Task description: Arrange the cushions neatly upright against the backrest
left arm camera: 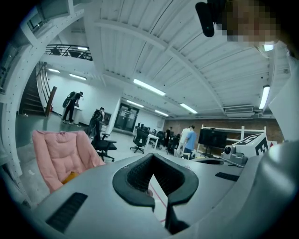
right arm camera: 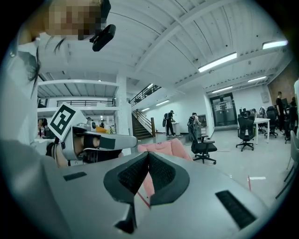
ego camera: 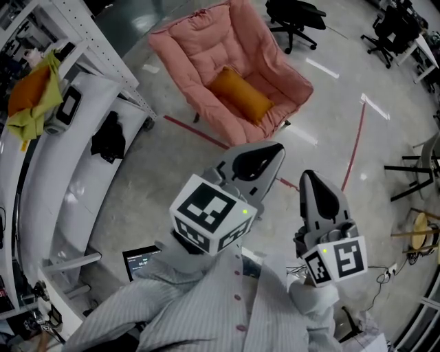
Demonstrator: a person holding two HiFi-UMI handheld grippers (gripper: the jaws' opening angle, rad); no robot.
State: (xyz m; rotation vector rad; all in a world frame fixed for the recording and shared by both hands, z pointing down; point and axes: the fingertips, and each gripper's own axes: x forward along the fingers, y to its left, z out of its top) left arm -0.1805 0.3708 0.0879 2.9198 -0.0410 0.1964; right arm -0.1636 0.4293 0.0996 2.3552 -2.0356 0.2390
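Observation:
A pink padded armchair (ego camera: 227, 65) stands on the floor ahead of me, and an orange cushion (ego camera: 240, 93) lies tilted on its seat. Both grippers are held out in front of my chest, well short of the chair. My left gripper (ego camera: 275, 151) is shut with nothing in it, and so is my right gripper (ego camera: 307, 177). In the left gripper view the armchair (left arm camera: 60, 154) is at the left with a sliver of the orange cushion (left arm camera: 70, 177), beyond the closed left gripper (left arm camera: 153, 161). In the right gripper view the armchair (right arm camera: 163, 148) shows just past the closed right gripper (right arm camera: 148, 156).
White shelving (ego camera: 75, 179) runs along the left, carrying an orange and yellow cloth (ego camera: 31, 93) and a black item (ego camera: 110, 137). A small screen (ego camera: 141, 261) sits low on the left. Red tape lines (ego camera: 356, 141) mark the floor. Black office chairs (ego camera: 292, 17) stand behind the armchair, and people stand far off.

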